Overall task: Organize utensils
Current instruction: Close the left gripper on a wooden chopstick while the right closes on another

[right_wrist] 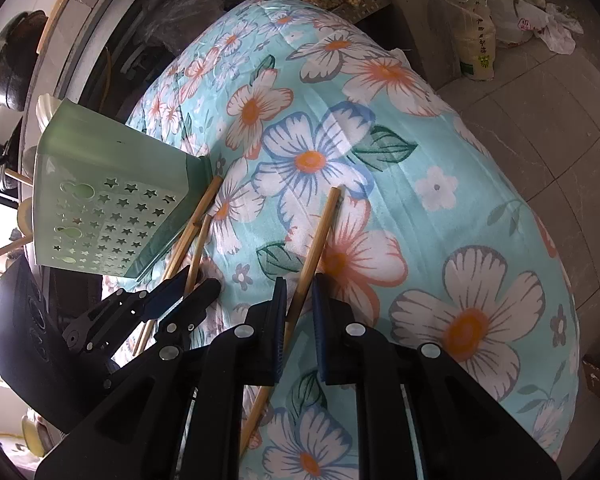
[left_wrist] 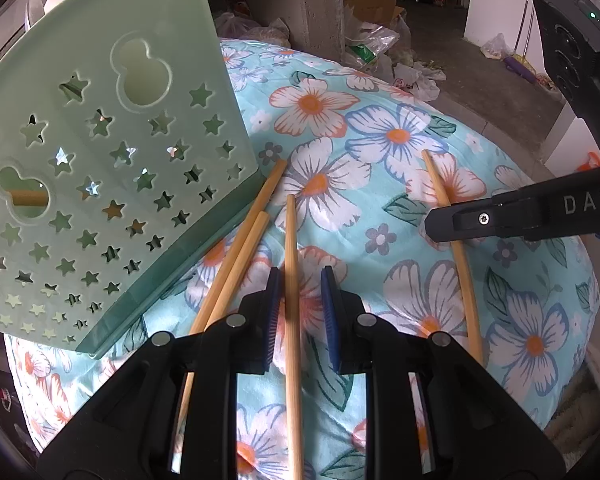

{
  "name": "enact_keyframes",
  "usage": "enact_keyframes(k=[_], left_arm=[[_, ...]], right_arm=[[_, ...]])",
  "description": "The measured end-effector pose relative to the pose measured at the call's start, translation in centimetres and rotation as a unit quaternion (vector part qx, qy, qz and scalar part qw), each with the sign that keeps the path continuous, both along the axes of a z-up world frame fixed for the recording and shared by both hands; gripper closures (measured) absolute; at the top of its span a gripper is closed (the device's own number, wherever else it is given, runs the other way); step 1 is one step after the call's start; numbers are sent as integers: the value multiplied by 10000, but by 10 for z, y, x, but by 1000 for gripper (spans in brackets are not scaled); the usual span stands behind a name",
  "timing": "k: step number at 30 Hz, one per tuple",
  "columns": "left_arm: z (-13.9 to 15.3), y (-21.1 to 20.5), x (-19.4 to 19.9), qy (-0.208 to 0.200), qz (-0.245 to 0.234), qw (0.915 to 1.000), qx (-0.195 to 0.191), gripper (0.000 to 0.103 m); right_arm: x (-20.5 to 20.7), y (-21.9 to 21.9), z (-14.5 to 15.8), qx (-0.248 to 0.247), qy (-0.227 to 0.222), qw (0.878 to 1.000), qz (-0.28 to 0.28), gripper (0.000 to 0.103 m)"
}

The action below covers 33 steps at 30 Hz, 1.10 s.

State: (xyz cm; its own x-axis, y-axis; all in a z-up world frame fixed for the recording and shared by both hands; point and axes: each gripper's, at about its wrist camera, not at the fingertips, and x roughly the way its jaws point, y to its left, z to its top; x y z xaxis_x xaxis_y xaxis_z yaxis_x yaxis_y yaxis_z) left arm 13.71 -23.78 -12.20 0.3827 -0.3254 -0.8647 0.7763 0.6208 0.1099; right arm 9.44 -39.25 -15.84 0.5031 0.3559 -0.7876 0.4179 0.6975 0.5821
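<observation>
Both tongs (open) astride chopsticks (left_wrist: 292, 300).

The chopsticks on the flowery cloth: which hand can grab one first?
Probably the right. The right gripper has nearly closed on its chopstick. The left gripper straddles another chopstick with wider gaps.
</observation>
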Motion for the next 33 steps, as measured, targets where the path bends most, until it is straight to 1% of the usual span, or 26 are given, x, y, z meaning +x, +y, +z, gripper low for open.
enact_keyframes(k=[10,22,27,29,30,33], left_arm=[[-2,-7,2,-64,17,9999,77,84],[-4,-11,6,-40,-11,10000,27,85],[-3,-11,5,-47,-31,10000,18,89],[-4,-12,4,-50,-56,10000,3,95],[-4,-12,4,-56,-57,10000,6,97],[-3,-13,3,-46,-57,10000,-11,97]], right_arm=[[-1,-6,-5,278,-53,9996,-66,92],[-3,-6,-7,358,-86,9992,-172,93],[-4,-8,-7,385,-103,9991,-166,93],[-4,-9,-7,397,-111,9990,-171,93],[-5,-9,-7,404,-118,9990,-172,93],[-6,-11,-8,446,-138,9987,-185,93]])
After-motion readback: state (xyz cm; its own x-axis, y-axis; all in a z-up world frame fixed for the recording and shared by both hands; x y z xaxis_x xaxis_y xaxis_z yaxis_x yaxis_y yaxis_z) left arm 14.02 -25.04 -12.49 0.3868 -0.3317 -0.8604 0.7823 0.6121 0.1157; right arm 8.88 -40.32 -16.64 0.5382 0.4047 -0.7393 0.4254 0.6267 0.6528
